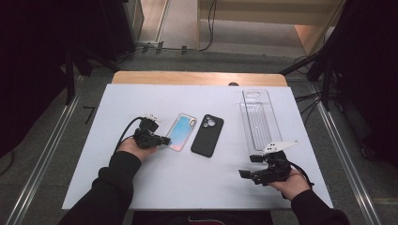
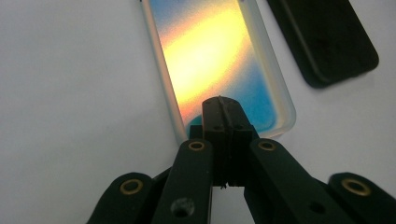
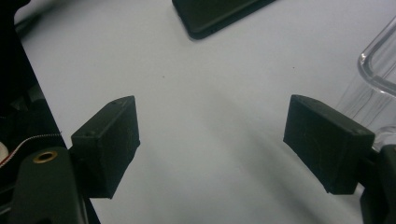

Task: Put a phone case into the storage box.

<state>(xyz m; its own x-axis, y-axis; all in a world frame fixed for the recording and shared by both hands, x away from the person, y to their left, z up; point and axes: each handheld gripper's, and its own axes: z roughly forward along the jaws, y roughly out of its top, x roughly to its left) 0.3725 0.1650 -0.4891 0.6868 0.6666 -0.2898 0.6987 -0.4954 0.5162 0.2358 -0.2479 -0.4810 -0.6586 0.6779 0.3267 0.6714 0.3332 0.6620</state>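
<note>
An iridescent phone case lies flat on the white table sheet, glowing yellow and blue in the left gripper view. A black phone case lies just to its right. My left gripper is shut, its two jaws pressed together with nothing between them, and its tip is at the near end of the iridescent case. My right gripper is open near the front right of the table, with only bare sheet between its pads. An end of the black case lies beyond it.
A long clear plastic tray lies at the back right of the sheet, and its rim is close beside my right gripper. The white sheet covers a wooden table. Cables and dark stands surround the table on the floor.
</note>
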